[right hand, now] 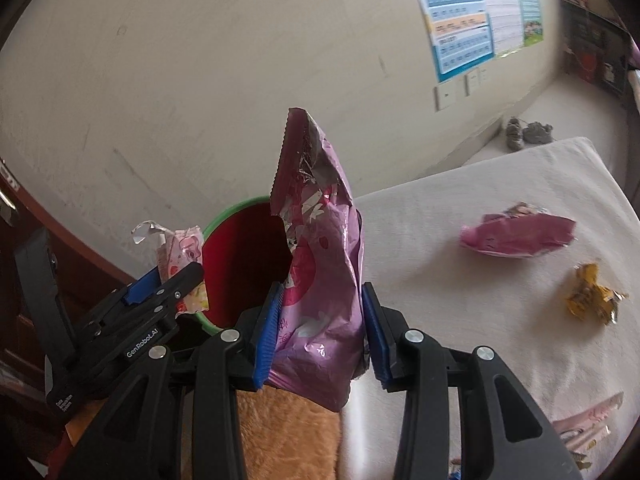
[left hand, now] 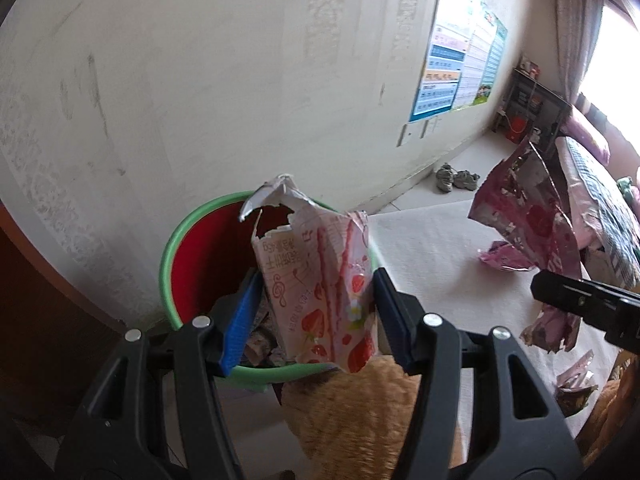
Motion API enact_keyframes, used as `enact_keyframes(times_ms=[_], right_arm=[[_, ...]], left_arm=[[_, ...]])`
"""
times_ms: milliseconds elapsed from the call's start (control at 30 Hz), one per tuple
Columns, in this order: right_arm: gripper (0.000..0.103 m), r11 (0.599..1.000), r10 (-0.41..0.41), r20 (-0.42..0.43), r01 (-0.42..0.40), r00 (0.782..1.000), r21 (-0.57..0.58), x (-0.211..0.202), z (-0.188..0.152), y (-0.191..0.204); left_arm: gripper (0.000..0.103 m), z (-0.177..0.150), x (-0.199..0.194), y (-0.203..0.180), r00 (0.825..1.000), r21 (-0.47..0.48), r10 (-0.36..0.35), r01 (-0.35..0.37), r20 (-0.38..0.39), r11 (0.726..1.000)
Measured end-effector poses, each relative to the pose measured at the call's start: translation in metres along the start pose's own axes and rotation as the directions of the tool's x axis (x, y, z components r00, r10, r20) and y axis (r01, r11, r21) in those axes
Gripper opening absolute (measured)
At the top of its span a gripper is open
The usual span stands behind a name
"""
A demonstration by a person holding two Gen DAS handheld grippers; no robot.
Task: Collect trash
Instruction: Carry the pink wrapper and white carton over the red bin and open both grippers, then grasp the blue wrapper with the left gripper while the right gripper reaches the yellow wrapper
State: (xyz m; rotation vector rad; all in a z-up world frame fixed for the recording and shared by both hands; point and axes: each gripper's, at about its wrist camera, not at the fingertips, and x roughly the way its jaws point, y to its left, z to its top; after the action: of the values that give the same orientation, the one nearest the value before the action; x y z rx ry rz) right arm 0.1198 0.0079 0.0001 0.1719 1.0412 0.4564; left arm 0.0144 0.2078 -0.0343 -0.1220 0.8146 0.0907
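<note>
My left gripper (left hand: pixel 316 312) is shut on a torn pink-and-white strawberry wrapper (left hand: pixel 320 280) and holds it upright over the near rim of a red bin with a green rim (left hand: pixel 200 256). It also shows in the right wrist view (right hand: pixel 168 284). My right gripper (right hand: pixel 320 320) is shut on a purple foil snack bag (right hand: pixel 320 280), held upright just right of the bin (right hand: pixel 236 256); the bag also shows in the left wrist view (left hand: pixel 532 236). More trash lies on the white cloth: a pink crumpled bag (right hand: pixel 516 236) and a yellow wrapper (right hand: pixel 592 296).
A white-covered surface (right hand: pixel 480 320) stretches to the right of the bin. Orange fuzzy fabric (left hand: pixel 360 420) lies below both grippers. A wall (left hand: pixel 200 80) stands close behind the bin. Shoes (left hand: pixel 456 178) and a dark shelf (left hand: pixel 528 108) sit far back.
</note>
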Motion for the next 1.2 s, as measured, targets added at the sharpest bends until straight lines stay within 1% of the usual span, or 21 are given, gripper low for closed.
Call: enact_keyframes(times_ms=[233,400,567,700,733,767,800,833,867,967,1033,1100,1200], right_arm=[[0.038,0.997,-0.006,-0.049,0.003,0.999,-0.076,0.035,0.015,0.027],[0.039,0.992,0.022,-0.096,-0.033,0.995,-0.119,0.062,0.028,0.048],[0.04,0.987,0.04,-0.133,-0.059,0.99,-0.146,0.085,0.033,0.065],[0.04,0.985,0.048,-0.138,-0.07,0.989,-0.16,0.093,0.034,0.072],[0.042,0.985,0.054,-0.137,-0.076,0.989,-0.156,0.095,0.035,0.073],[0.047,0.985,0.064,-0.132,-0.083,0.989,-0.149,0.096,0.037,0.074],[0.048,0.985,0.075,-0.127,-0.093,0.989,-0.143,0.097,0.038,0.074],[0.055,0.985,0.085,-0.13,-0.103,0.988,-0.14,0.096,0.04,0.076],[0.06,0.984,0.093,-0.131,-0.111,0.987,-0.138,0.097,0.041,0.076],[0.06,0.985,0.086,-0.115,-0.101,0.99,-0.138,0.091,0.041,0.074],[0.06,0.988,0.09,-0.113,-0.103,0.989,-0.116,0.085,0.037,0.068],[0.06,0.99,0.091,-0.105,-0.101,0.99,-0.094,0.075,0.032,0.058],[0.06,0.996,0.058,-0.086,-0.064,0.995,-0.064,0.056,0.021,0.038]], left_arm=[[0.055,0.003,0.022,0.028,0.999,-0.054,0.026,-0.027,-0.031,0.998],[0.055,0.003,0.036,0.045,0.997,-0.087,0.041,-0.046,-0.058,0.995],[0.056,0.002,0.047,0.055,0.995,-0.091,0.063,-0.07,-0.079,0.993],[0.056,-0.001,0.052,0.063,0.993,-0.095,0.072,-0.081,-0.091,0.992],[0.057,-0.001,0.053,0.065,0.993,-0.099,0.072,-0.081,-0.092,0.992],[0.059,-0.002,0.053,0.067,0.993,-0.104,0.071,-0.08,-0.092,0.991],[0.062,-0.002,0.054,0.068,0.993,-0.11,0.07,-0.08,-0.093,0.991],[0.07,-0.001,0.056,0.07,0.993,-0.118,0.067,-0.078,-0.096,0.99],[0.074,-0.002,0.056,0.072,0.993,-0.124,0.071,-0.082,-0.094,0.989],[0.075,-0.003,0.054,0.073,0.993,-0.119,0.089,-0.098,-0.082,0.988],[0.075,-0.004,0.053,0.071,0.992,-0.115,0.095,-0.104,-0.082,0.988],[0.075,-0.006,0.052,0.07,0.992,-0.124,0.089,-0.1,-0.088,0.987],[0.075,-0.008,0.047,0.065,0.994,-0.132,0.073,-0.084,-0.086,0.988]])
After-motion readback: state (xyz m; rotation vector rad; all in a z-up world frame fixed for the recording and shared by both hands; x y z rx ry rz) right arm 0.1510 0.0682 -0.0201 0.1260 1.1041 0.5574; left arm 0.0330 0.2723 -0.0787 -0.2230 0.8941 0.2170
